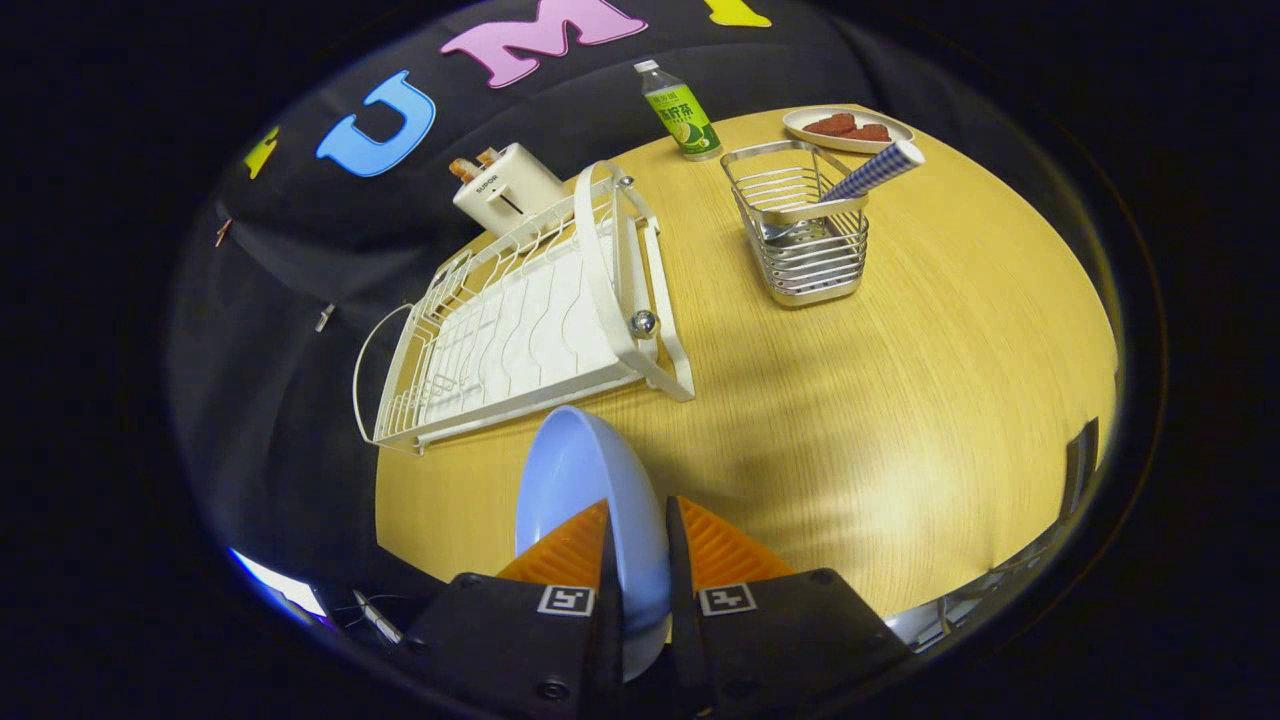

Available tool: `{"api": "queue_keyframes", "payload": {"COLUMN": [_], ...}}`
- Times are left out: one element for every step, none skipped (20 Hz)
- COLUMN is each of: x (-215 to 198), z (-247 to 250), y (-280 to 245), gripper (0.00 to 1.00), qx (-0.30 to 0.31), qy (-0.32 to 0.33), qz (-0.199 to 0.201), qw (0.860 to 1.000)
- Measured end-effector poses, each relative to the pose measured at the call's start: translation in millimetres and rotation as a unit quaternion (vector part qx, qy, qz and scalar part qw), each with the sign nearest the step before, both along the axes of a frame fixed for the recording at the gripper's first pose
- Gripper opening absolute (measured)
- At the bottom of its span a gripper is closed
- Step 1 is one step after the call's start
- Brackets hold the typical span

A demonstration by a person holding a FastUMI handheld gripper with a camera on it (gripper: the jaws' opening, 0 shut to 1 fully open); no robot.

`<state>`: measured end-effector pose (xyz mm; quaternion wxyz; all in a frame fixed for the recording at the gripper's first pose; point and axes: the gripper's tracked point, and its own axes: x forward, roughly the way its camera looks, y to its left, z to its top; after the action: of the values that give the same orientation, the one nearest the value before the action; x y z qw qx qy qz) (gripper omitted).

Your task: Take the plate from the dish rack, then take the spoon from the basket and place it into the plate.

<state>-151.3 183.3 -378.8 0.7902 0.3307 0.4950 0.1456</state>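
Note:
My gripper (638, 545) is shut on the rim of a light blue plate (585, 480), which stands on edge between the fingers, lifted above the wooden table (900, 400). Just beyond the plate lies the white wire dish rack (520, 320), with nothing standing in it. Farther off to the right stands a metal wire basket (805, 230). A spoon with a blue-and-white checked handle (872, 172) leans out of the basket to the right; its bowl sits down inside.
A green drink bottle (680, 112) stands at the table's far edge. To its right is a white dish (848, 128) with red pieces. A white knife block (505, 185) stands behind the rack. The table's near right part is bare wood.

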Motion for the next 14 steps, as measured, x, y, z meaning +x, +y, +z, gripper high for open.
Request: {"api": "queue_keyframes", "payload": {"x": [2,3,5,5,4,3,2,0,-1,-2,0,1,2,4], "z": [-5,-11,-17,-19,-23,-30,-37,-44,-48,-49,-50,-49,-48,-44], "y": [-3,-9,-11,-14,-15,-20,-27,-34,-38,-39,-40,-41,-44,-49], "gripper": [0.23,0.27,0.3,0.35,0.37,0.4,0.42,0.42,0.4,0.38,0.38,0.38,0.39,0.39], "qx": [-0.011,-0.03,-0.044,-0.052,-0.063,-0.082,-0.105,-0.13,-0.144,-0.143,-0.142,-0.145,-0.15,-0.158], "qy": [0.001,0.005,0.005,0.007,0.011,0.016,0.02,0.028,0.034,0.039,0.042,0.041,0.036,0.026], "qz": [-0.001,0.0,0.001,0.001,0.003,0.006,0.009,0.013,0.013,0.01,0.007,0.006,0.008,0.011], "qw": [1.0,1.0,0.999,0.999,0.998,0.996,0.994,0.991,0.989,0.989,0.989,0.989,0.988,0.987]}}
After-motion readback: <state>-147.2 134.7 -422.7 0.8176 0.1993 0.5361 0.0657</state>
